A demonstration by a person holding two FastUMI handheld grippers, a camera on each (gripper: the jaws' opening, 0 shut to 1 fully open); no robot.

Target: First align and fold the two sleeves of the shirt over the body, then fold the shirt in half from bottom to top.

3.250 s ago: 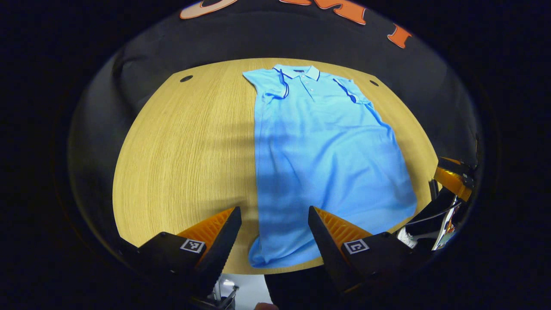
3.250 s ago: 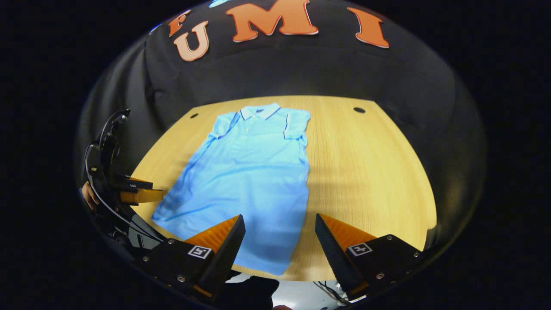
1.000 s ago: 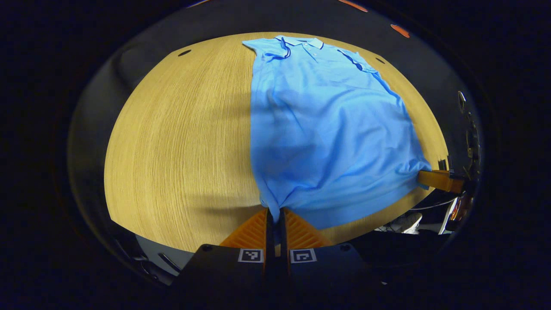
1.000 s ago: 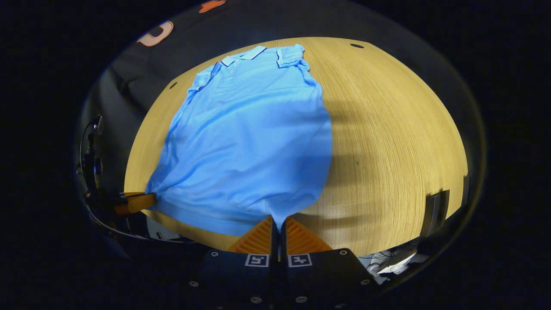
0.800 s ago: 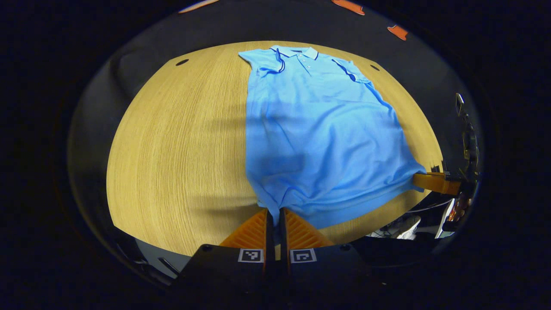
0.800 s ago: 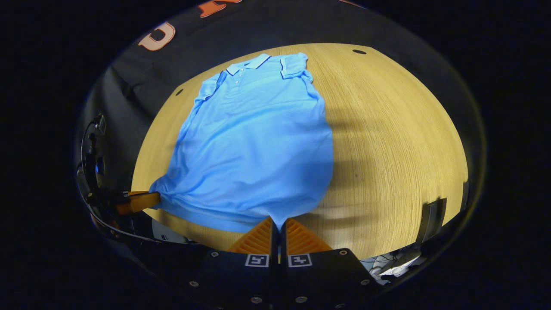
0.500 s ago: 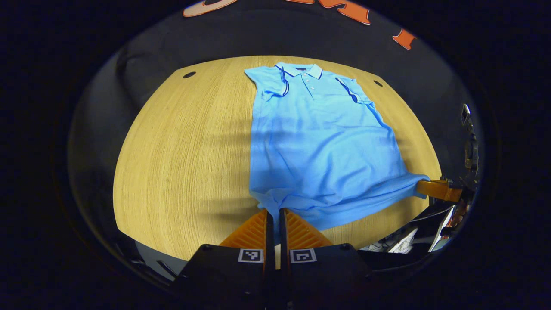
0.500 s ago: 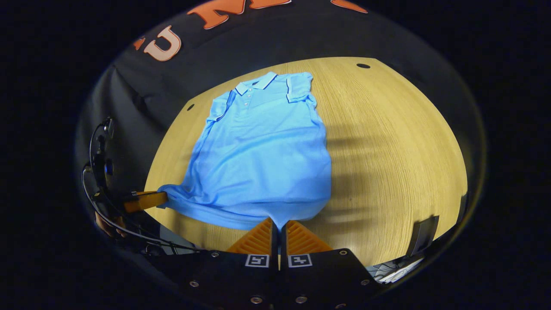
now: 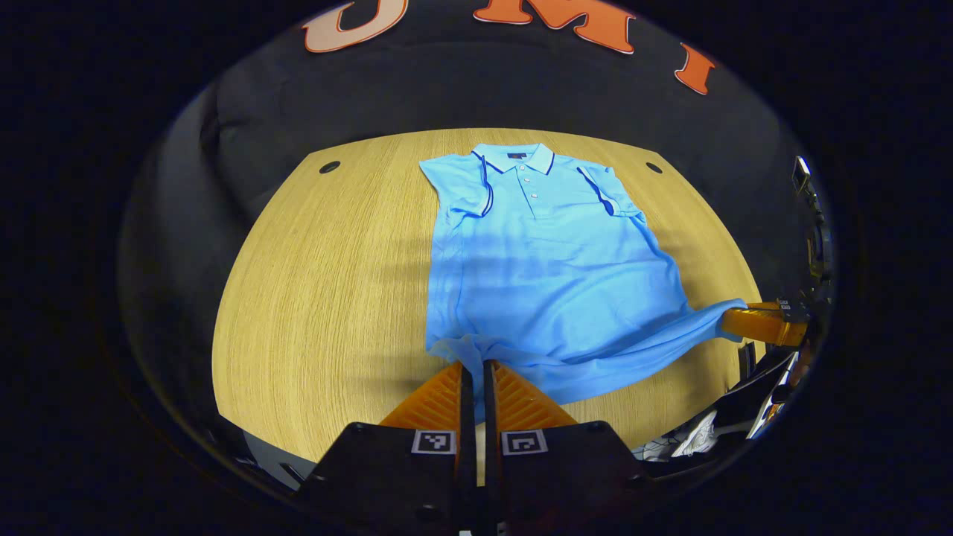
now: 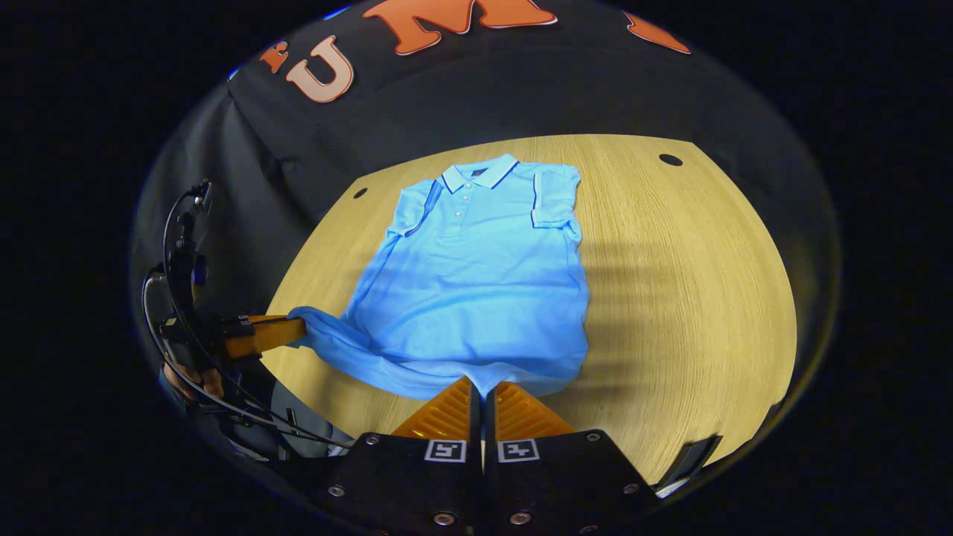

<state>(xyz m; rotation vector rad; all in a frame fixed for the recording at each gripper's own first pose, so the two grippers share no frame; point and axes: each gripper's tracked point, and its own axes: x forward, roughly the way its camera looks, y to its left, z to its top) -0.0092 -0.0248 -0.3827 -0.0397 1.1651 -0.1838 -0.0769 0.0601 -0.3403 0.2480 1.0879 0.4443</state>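
The left gripper (image 9: 473,370) is clamped on one bottom corner of the shirt (image 9: 543,260), its fingers pressed together with blue fabric pinched between them. The right gripper (image 10: 484,387) pinches the other bottom corner the same way, and the hem between them hangs slightly raised off the table (image 9: 327,283). In the left gripper view the right gripper also appears at the shirt's far hem corner, and in the right gripper view the left gripper shows beside the opposite corner.

The shirt lies face up, collar (image 10: 480,173) at the far end near the booth wall. Both short sleeves (image 10: 555,197) already lie folded over the body, so the first stage looks done. What remains, in my judgement, is carrying the hem up to the collar; the fold seems barely begun.

Beyond the collar only a narrow strip of table remains. To each side of the shirt the wood is bare and roomy.
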